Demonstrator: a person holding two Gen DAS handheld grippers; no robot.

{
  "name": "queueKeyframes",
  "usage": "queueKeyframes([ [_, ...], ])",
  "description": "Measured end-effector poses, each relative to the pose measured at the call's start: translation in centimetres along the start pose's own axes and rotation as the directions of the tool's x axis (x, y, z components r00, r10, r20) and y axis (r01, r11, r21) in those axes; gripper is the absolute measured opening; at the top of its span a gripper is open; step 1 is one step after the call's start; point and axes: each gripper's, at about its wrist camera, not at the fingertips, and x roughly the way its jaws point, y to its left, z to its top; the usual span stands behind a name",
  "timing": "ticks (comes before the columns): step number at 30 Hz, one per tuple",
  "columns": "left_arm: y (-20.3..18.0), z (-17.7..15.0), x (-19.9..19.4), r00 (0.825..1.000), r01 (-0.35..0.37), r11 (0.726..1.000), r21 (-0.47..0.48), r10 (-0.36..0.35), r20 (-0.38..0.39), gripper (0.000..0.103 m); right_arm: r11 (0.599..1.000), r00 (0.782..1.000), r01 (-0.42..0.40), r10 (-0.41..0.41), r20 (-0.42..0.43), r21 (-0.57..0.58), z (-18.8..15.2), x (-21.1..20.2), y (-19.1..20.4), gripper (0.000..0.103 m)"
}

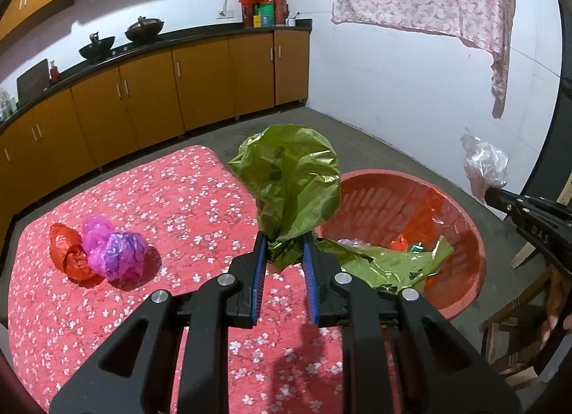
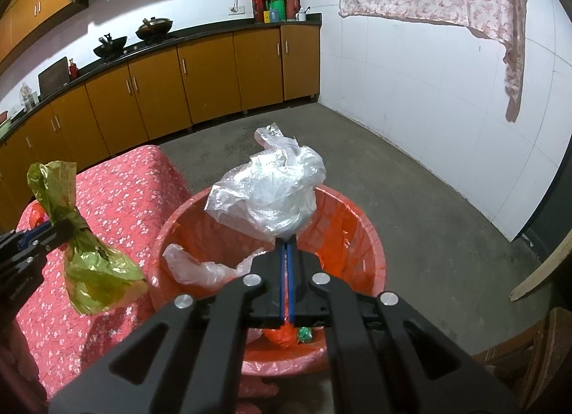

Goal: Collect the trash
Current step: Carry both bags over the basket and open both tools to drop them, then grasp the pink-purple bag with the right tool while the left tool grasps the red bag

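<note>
Open floor beyond the bin rim; green bag pinched in left gripper, clear bag clamped in right gripper above bin.

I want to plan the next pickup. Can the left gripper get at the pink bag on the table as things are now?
Probably not yet. The left gripper is shut on the green bag, so its jaws are occupied. The pink bag lies uncovered on the table, beside a red bag, with nothing over it.
</note>
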Motion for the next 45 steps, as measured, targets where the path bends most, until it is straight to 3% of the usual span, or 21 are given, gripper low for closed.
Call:
queueKeyframes([
  [21, -5.4, 0.7, 3.1, 0.992, 0.126, 0.988, 0.093, -0.124, -0.025, 0.02, 1.0, 1.0, 0.005, -0.006, 0.018, 0.024, 0.9, 0.2, -2.4, 0.003],
  [36, -7.2, 1.4, 5.1, 0.986, 0.164, 0.978, 0.126, -0.159, -0.045, 0.021, 0.998, 0.999, -0.027, 0.025, 0.036, 0.051, 1.5, 1.0, -2.9, 0.004],
  [38, -7.4, 1.3, 5.3, 0.986, 0.164, 0.979, 0.125, -0.159, -0.051, 0.025, 0.998, 0.999, -0.038, 0.036, 0.041, 0.055, 1.3, 1.1, -3.0, 0.007],
  [41, -7.3, 1.1, 5.7, 0.986, 0.16, 0.98, 0.116, -0.154, -0.058, 0.042, 0.997, 0.998, -0.045, 0.042, 0.046, 0.06, 1.2, 1.2, -3.1, 0.01],
  [43, -7.0, 0.9, 5.9, 0.988, 0.149, 0.983, 0.105, -0.144, -0.059, 0.053, 0.996, 0.998, -0.056, 0.052, 0.046, 0.069, 1.1, 1.3, -3.3, 0.026],
  [45, -6.6, 0.8, 5.9, 0.99, 0.136, 0.986, 0.092, -0.131, -0.059, 0.055, 0.996, 0.997, -0.055, 0.051, 0.054, 0.071, 1.0, 1.2, -3.4, 0.033],
])
